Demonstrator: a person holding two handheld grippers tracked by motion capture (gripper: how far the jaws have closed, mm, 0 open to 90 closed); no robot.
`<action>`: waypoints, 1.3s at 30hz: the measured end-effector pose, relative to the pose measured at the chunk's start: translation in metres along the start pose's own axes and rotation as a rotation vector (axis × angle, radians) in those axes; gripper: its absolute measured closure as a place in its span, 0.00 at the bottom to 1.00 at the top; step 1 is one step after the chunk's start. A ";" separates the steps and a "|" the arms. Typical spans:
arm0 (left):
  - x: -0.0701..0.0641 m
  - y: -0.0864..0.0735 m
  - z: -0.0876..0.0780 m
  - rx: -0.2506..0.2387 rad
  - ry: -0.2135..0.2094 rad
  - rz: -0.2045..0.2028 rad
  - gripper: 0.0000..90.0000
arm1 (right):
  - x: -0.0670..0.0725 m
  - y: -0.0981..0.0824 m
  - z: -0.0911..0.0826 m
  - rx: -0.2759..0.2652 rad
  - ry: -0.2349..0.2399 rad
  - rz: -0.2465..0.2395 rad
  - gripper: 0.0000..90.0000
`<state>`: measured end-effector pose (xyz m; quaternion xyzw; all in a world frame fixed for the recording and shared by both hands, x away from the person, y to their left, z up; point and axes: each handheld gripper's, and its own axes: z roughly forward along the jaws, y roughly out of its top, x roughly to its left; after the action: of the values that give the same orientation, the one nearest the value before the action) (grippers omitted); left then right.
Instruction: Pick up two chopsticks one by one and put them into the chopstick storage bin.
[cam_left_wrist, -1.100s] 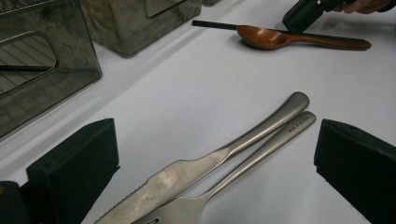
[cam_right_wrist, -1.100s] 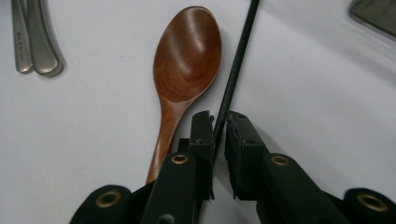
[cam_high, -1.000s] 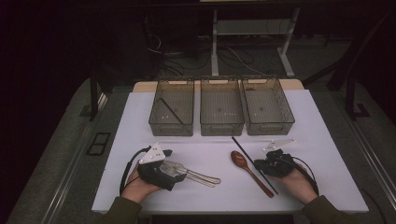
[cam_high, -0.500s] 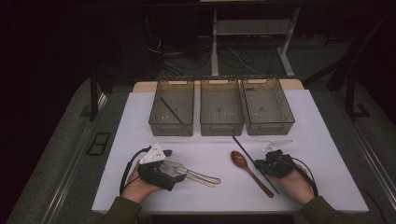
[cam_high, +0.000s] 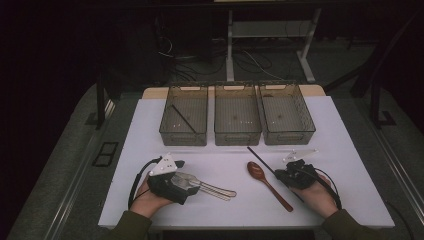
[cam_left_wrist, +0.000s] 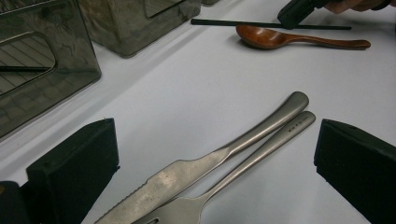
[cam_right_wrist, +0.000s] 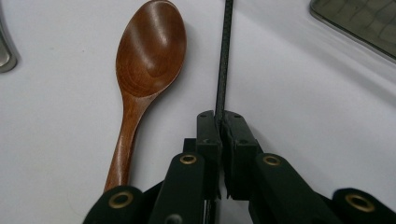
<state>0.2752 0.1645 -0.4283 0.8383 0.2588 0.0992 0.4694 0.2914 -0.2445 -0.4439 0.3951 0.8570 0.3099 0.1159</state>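
Black chopstick (cam_right_wrist: 224, 51) lies flat on the tabletop (cam_high: 350, 200), just beside the wooden spoon (cam_right_wrist: 147, 60) and in front of the three bins (cam_high: 237, 120). Your right hand-held gripper (cam_right_wrist: 220, 122) is pinching it near one end. It looks thin, stiff, light and probably slick, so I'd expect it to pivot in an end grip; taking it nearer the middle would be steadier. Your left hand-held gripper (cam_left_wrist: 215, 154) is spread wide over the knife (cam_left_wrist: 210, 163) and fork (cam_left_wrist: 252, 163), touching neither.
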 end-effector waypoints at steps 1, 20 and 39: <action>0.000 0.000 0.000 0.001 0.000 0.001 0.00 | 0.000 0.000 0.000 -0.001 -0.002 -0.006 0.94; 0.000 0.000 0.000 -0.002 -0.001 -0.001 0.00 | -0.003 -0.002 -0.007 -0.042 -0.009 -0.001 0.95; 0.001 0.000 0.000 -0.006 -0.001 0.000 0.00 | -0.008 0.007 -0.031 -0.144 0.061 0.029 0.95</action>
<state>0.2759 0.1650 -0.4279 0.8370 0.2582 0.0996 0.4720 0.2871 -0.2601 -0.4160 0.3883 0.8298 0.3844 0.1132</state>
